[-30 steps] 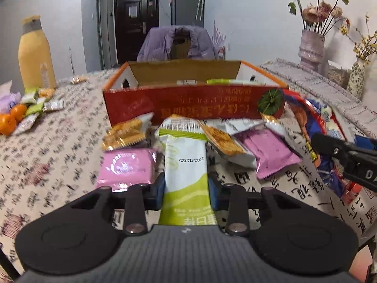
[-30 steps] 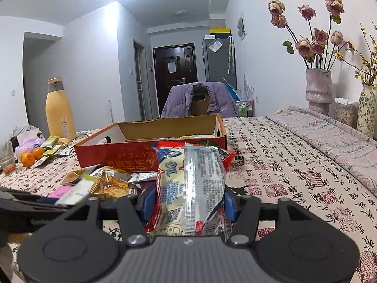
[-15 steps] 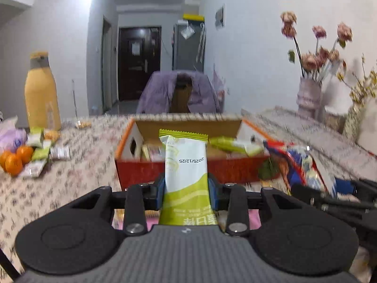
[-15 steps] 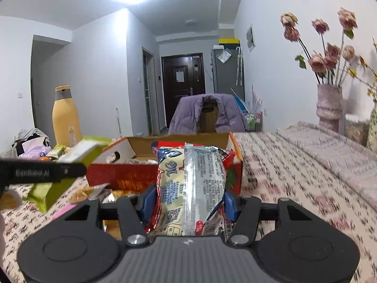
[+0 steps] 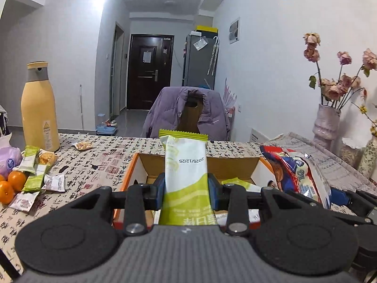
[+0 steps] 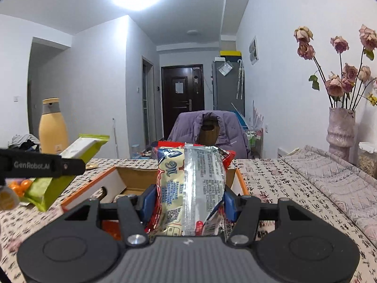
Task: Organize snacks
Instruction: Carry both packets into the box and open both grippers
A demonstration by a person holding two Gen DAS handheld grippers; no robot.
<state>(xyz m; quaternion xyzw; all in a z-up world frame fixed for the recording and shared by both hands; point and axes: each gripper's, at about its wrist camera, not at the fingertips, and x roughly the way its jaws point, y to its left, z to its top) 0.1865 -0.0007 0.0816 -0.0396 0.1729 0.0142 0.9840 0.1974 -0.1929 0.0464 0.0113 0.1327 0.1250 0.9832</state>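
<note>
You are holding both grippers above the open box point(image 5: 235, 162), which is sitting on the table point(image 5: 99, 162). Inside the box, in the left wrist view, a green packet point(image 5: 238, 184) is lying on the floor near the right wall, with paler wrappers showing below it behind the gripper; the rest of the contents are hidden.

Your left gripper point(image 5: 186, 186) is pinching the green-and-white bar point(image 5: 186, 172) across its middle, jaws pressed against both sides, the bar standing upright over the box's near wall. Your right gripper point(image 6: 188, 200) is clamping the noodle pack point(image 6: 190, 188), jaws pressing its sides, the pack pointing out over the box's right end. In the left wrist view the same pack point(image 5: 299, 174) is hanging just beside the box's right wall; in the right wrist view the bar point(image 6: 68, 165) is tilting above the box's left end.

The table is wearing a cloth printed with black characters and red seals. On its left side small packets point(image 5: 35, 174) are lying scattered next to oranges point(image 5: 11, 184), with a yellow bottle point(image 5: 38, 108) standing behind them and a lone wrapped snack point(image 5: 82, 145) near the far edge. On the right a vase point(image 5: 326, 122) is holding dried roses. Beyond the table a chair draped with a purple jacket point(image 5: 186, 110) is facing you, with a dark door point(image 5: 150, 70) and a grey fridge point(image 5: 200, 61) at the back of the room.
</note>
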